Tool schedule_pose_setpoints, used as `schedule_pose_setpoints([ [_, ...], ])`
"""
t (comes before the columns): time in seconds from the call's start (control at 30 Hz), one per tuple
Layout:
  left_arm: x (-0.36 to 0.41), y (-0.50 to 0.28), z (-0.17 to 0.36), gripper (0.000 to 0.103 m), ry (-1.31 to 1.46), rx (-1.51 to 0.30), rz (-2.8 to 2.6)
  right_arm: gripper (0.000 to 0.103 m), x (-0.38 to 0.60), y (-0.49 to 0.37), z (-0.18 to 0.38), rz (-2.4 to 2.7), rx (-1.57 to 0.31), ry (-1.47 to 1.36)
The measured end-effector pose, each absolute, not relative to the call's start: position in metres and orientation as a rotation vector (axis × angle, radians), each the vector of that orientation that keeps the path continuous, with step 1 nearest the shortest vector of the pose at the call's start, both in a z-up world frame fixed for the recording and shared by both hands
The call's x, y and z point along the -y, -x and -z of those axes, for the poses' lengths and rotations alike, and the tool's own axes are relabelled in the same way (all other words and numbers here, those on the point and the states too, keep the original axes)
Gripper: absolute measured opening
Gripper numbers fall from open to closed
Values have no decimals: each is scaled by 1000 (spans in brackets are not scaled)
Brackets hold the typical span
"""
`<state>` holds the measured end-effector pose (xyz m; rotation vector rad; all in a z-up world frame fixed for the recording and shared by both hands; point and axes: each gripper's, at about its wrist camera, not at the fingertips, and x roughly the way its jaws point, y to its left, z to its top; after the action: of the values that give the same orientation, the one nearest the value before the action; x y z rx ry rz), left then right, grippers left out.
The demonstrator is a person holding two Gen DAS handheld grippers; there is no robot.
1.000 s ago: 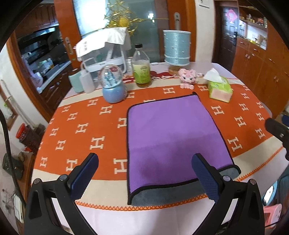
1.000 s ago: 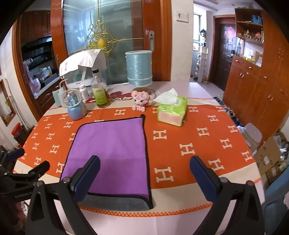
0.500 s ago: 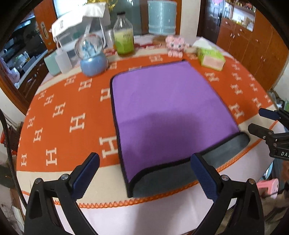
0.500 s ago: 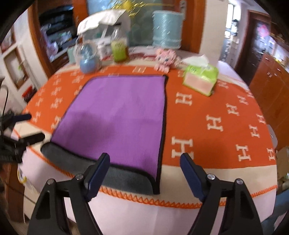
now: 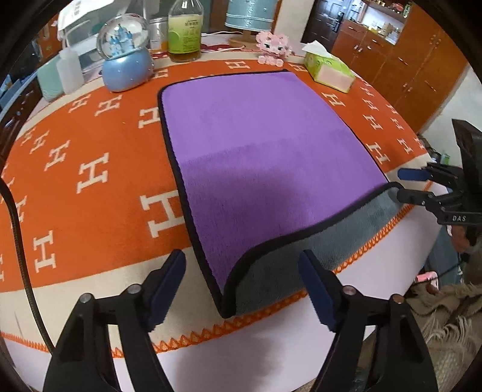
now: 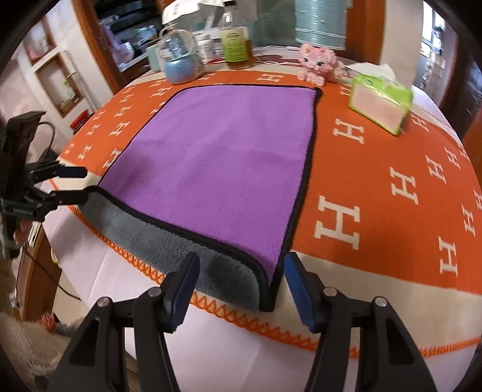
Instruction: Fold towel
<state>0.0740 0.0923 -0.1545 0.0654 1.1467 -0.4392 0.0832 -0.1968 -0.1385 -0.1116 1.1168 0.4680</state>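
Note:
A purple towel (image 5: pixel 259 144) with black trim lies folded on the orange tablecloth, its grey lower layer (image 5: pixel 301 265) sticking out at the near edge. It also shows in the right wrist view (image 6: pixel 223 156). My left gripper (image 5: pixel 241 286) is open, its fingers either side of the towel's near left corner, just short of it. My right gripper (image 6: pixel 241 280) is open around the near right corner. Each gripper shows in the other's view, the right one (image 5: pixel 406 184) and the left one (image 6: pixel 75 184), at the towel's corners.
At the table's far side stand a blue snow globe (image 5: pixel 126 60), a bottle (image 5: pixel 184 30), a pink toy (image 5: pixel 272 45), a green tissue pack (image 5: pixel 328 71) and a light blue cylinder (image 5: pixel 250 13). The table edge (image 5: pixel 211 346) lies just below the towel.
Both grippers have come down and forward to the towel's near corners. Their jaws have narrowed but stay open. The towel has not moved.

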Motion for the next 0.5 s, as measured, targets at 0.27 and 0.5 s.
schedule_pose_setpoints([
  [0.27,-90,-75,159,57,-68,-1174,519,45,196,-94,150,-564,-1178,123],
  [0.5,-89,-79,164,40,-59,-1215,567,34,197,-96,154,-600,-1199,108],
])
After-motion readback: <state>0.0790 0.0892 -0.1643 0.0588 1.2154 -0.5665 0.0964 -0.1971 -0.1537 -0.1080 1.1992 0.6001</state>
